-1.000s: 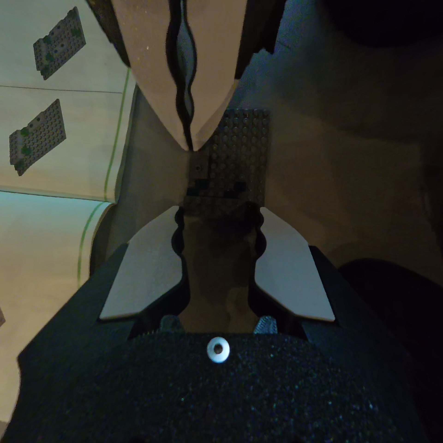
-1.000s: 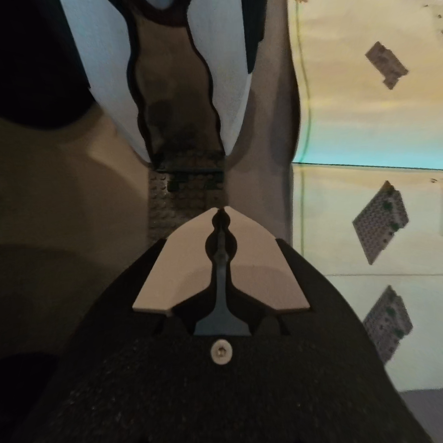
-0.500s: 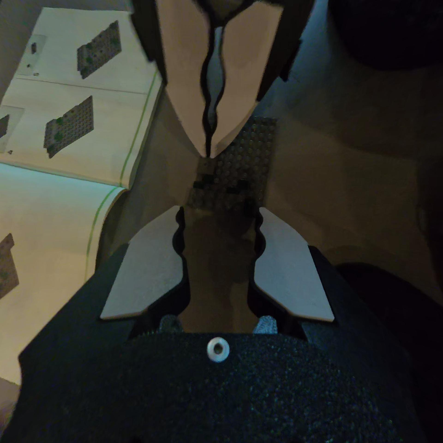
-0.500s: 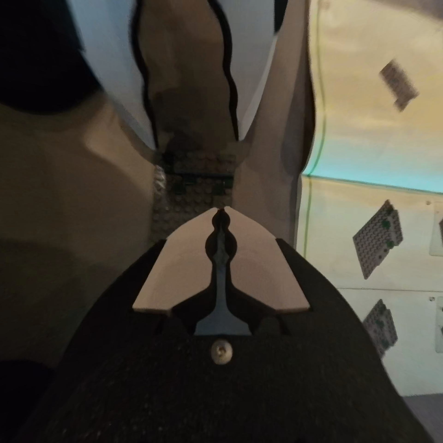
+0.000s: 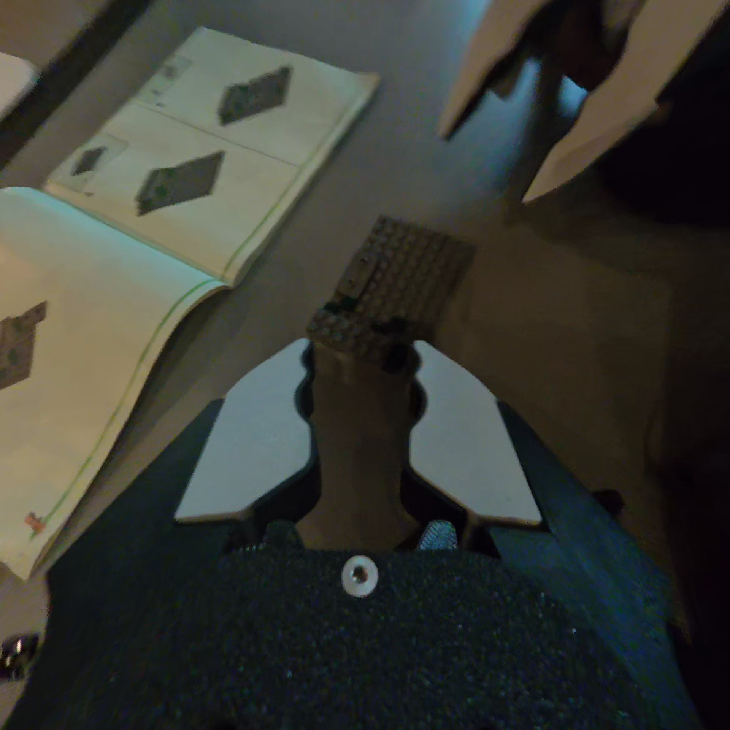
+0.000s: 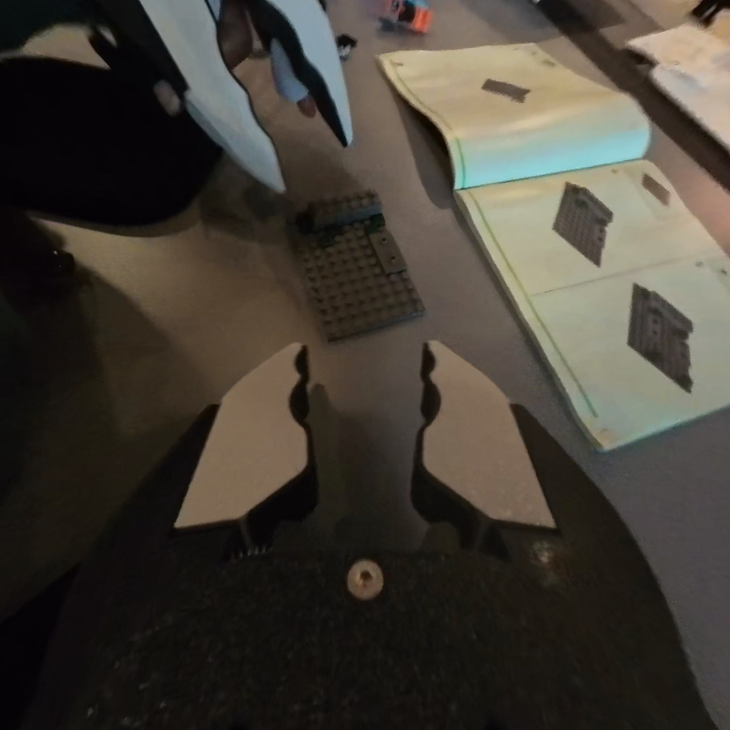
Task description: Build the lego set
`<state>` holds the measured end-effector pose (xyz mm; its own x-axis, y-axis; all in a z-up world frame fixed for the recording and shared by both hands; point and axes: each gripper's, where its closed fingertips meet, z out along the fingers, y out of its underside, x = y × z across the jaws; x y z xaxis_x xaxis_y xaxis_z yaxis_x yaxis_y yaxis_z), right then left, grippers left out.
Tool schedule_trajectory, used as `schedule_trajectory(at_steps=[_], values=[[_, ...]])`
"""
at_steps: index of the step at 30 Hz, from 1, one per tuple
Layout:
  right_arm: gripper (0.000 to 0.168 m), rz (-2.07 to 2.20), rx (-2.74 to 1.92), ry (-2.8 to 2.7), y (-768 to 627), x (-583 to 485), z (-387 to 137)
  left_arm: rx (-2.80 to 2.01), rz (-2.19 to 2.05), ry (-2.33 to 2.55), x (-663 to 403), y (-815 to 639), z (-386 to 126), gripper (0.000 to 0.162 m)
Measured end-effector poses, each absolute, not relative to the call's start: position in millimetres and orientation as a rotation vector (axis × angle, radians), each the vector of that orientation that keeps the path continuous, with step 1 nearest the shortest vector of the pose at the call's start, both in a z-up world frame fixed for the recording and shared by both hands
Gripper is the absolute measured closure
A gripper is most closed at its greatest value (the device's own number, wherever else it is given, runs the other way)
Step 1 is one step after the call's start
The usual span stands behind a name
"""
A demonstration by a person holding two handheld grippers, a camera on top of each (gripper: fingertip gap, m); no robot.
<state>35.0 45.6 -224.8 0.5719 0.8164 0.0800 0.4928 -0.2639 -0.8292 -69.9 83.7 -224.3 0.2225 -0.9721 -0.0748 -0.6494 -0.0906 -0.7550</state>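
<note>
A dark grey studded plate (image 6: 351,284) lies on the table, with small dark green pieces (image 6: 316,227) and a flat grey piece (image 6: 389,253) on it. My right gripper (image 6: 364,347) is open and empty, pulled back just short of the plate's near edge. My left gripper (image 5: 361,349) is open, and the plate (image 5: 407,272) lies just past its tips. In the right wrist view the left gripper (image 6: 312,166) hangs above the plate's far end, apart from it. The right gripper (image 5: 484,168) also shows open at the top right of the left wrist view.
An open instruction booklet (image 6: 592,245) lies right of the plate in the right wrist view and at the left of the left wrist view (image 5: 197,166). Small loose pieces (image 6: 407,15) lie at the far edge. More paper (image 6: 691,75) lies far right. The dark grey studded plate (image 6: 351,284) lies around 6 cm away from my right fingertips.
My right gripper has opened and drawn back and up from the plate. The left gripper has also risen off the plate, still open. Both views now show more table.
</note>
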Motion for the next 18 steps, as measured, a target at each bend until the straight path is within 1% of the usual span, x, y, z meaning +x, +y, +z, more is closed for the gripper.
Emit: schedule_trajectory(at_steps=[1, 3, 6, 13, 18], values=[[0.122, 0.444, -1.900, -1.023, 47.5, 38.0, -219.7, -1.824, -0.580, 1.453, -69.1, 85.8, -222.2, 0.124], [0.148, 0.452, -1.862, -0.967, 50.5, 42.2, -209.5, -1.833, -0.578, 1.347, -66.0, 87.6, -215.3, 0.138], [0.168, 0.461, -1.872, -0.902, 56.1, 51.7, -205.8, -1.856, -0.560, 1.192, -66.7, 94.1, -206.9, 0.162], [0.168, 0.459, -1.889, -0.817, 63.2, 60.5, -206.1, -1.922, -0.527, 1.007, -66.9, 101.8, -209.2, 0.162], [0.168, 0.445, -1.911, -0.798, 64.7, 56.1, -201.4, -1.894, -0.589, 0.947, -58.7, 104.2, -201.6, 0.162]])
